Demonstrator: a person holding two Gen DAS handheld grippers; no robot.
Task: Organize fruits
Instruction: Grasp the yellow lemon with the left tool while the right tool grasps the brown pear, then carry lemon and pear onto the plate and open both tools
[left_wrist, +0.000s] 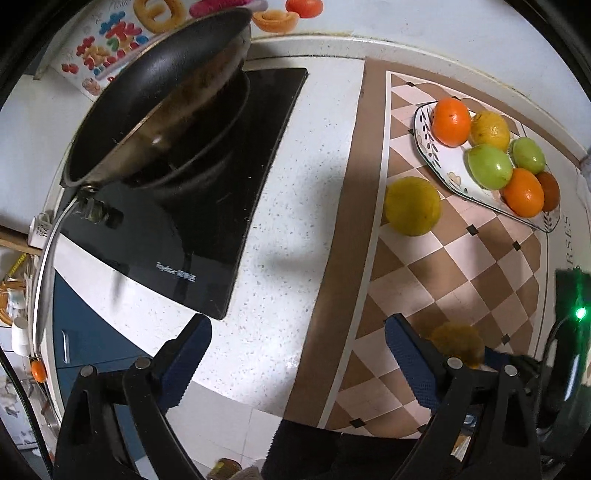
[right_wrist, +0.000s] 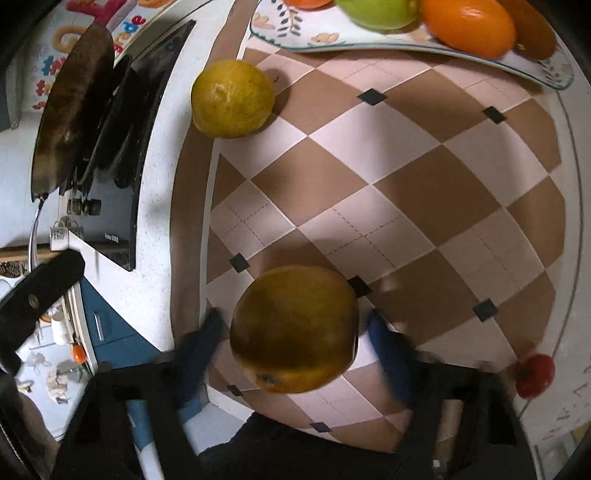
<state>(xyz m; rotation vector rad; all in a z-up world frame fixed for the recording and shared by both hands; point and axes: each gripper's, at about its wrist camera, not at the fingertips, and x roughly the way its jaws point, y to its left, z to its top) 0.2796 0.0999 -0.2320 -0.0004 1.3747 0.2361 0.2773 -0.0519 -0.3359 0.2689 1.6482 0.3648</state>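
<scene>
Right wrist view: two round, dimpled yellow citrus on a checkered mat — one lies loose at upper left, the other sits between the right gripper's blue ridged fingers, contact blurred. The oval plate holds six glossy fruits. The left gripper gapes wide — empty.

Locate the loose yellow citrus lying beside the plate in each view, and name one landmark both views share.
Left wrist view: the yellow citrus sits right of centre, on the checked mat's left edge, below-left of the plate.
Right wrist view: the same fruit is upper left, at the mat's edge.
Shared landmark: the black frying pan on the cooktop.
</scene>
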